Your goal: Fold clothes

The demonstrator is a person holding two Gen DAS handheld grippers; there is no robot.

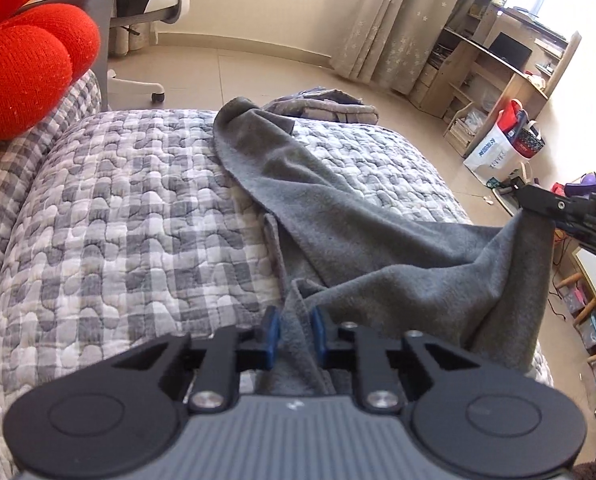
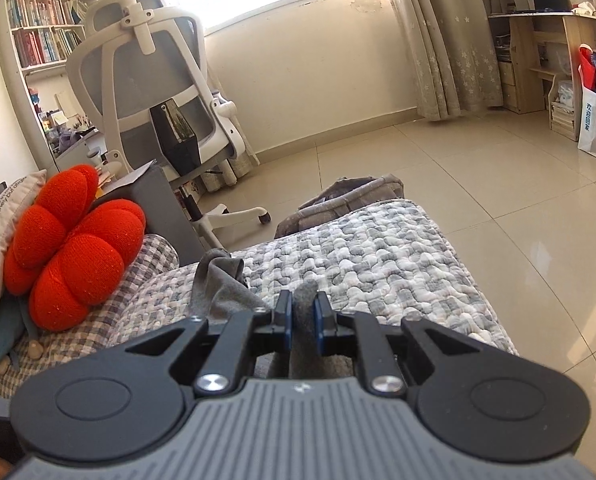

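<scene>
Across the quilted bed (image 1: 138,208), the grey garment (image 1: 338,216) hangs unfolded, left gripper (image 1: 296,334) and right gripper (image 2: 303,316) jaws each pinching an edge; folding remains.

The quilted bed (image 1: 130,208) lies bare along its left side; a red cushion (image 1: 26,64) crowds its far-left corner.

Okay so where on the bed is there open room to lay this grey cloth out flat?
The widest bare stretch of checked quilt lies between the grey cloth and the red cushion. A narrower strip runs past the cloth toward the floor side. The far end is crowded by a folded pile.
</scene>
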